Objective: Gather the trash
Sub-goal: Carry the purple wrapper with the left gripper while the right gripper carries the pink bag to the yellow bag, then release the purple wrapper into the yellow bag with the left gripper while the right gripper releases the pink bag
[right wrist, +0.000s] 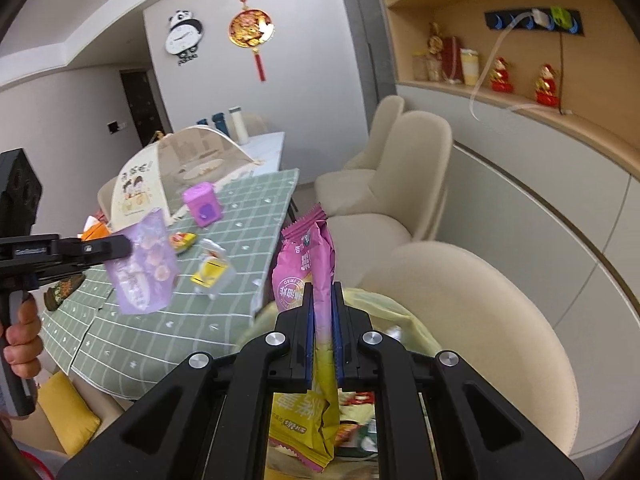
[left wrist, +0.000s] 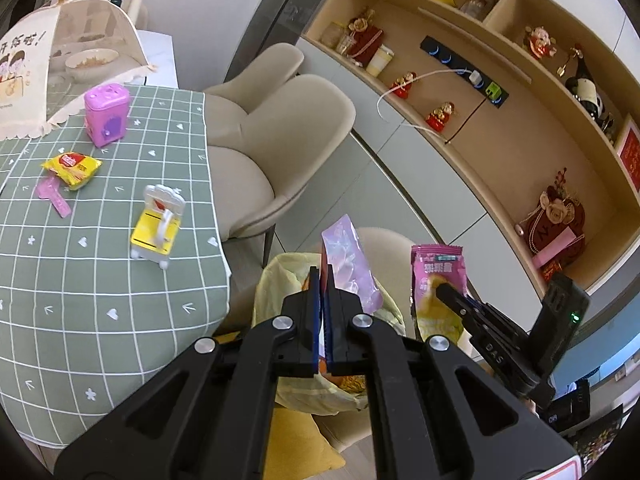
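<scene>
My left gripper is shut on a pale purple wrapper, which sticks up from between its jaws. The right gripper is shut on a pink and yellow snack packet that hangs down past the jaws. Both hover over a yellow-lined trash bag with wrappers inside. The left wrist view shows the right gripper with its packet close on the right. From the right wrist, the left gripper and purple wrapper are at the left. A yellow snack packet lies on the table.
The green checked tablecloth also carries a pink toy bin, a yellow toy chair, a pink flat piece and a mesh food cover. Beige chairs stand beside the bag. A hand holds the left gripper's handle.
</scene>
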Demonstrator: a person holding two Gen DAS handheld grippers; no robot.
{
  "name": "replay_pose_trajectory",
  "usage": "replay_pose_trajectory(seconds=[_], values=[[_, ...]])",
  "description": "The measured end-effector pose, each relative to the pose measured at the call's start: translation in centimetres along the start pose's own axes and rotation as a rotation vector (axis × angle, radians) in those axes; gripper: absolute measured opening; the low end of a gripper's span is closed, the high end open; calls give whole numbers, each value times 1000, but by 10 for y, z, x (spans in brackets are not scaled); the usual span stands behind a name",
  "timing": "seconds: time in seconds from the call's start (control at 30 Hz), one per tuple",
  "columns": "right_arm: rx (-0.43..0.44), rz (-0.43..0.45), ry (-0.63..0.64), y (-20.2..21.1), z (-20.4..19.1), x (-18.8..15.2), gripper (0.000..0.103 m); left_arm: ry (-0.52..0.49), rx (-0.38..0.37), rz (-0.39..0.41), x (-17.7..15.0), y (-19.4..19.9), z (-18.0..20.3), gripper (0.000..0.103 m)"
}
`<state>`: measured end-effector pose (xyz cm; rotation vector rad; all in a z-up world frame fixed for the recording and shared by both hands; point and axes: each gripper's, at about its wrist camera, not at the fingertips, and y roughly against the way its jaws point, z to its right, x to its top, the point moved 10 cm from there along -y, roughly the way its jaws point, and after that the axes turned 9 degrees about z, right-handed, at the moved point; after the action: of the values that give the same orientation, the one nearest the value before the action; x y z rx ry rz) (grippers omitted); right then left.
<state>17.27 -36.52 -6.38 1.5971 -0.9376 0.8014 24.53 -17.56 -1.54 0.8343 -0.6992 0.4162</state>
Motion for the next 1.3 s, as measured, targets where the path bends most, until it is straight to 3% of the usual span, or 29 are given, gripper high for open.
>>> replay_pose_trajectory(seconds=[0.13, 0.27, 0.47, 0.6, 0.8, 0.87, 1.1, 1.3], values=[[-2, -55, -32, -18, 15, -23, 9, -15, 6, -32, -9, -10, 3, 1], [49, -133, -82, -43, 13, -53, 9, -21, 14, -69, -21, -20, 4, 1], [85, -347, -10, -88, -10, -109, 9, -16, 29, -101, -31, -27, -3, 1], [76, -403, 30, -96, -11, -125, 9, -26, 33, -116, -36, -30, -7, 1], [90, -353, 11, -74, -14, -110, 14, -12, 28, -159, -50, -43, -6, 1], [91, -319, 25, -62, -15, -100, 38, -20, 21, -168, -53, -47, -2, 1], [32, -178, -27, -16, 14, -64, 39, -76, -2, -196, -66, -64, 21, 1], [-43, -130, -80, 9, 48, -52, 39, -138, -25, -234, -84, -91, 42, 1]])
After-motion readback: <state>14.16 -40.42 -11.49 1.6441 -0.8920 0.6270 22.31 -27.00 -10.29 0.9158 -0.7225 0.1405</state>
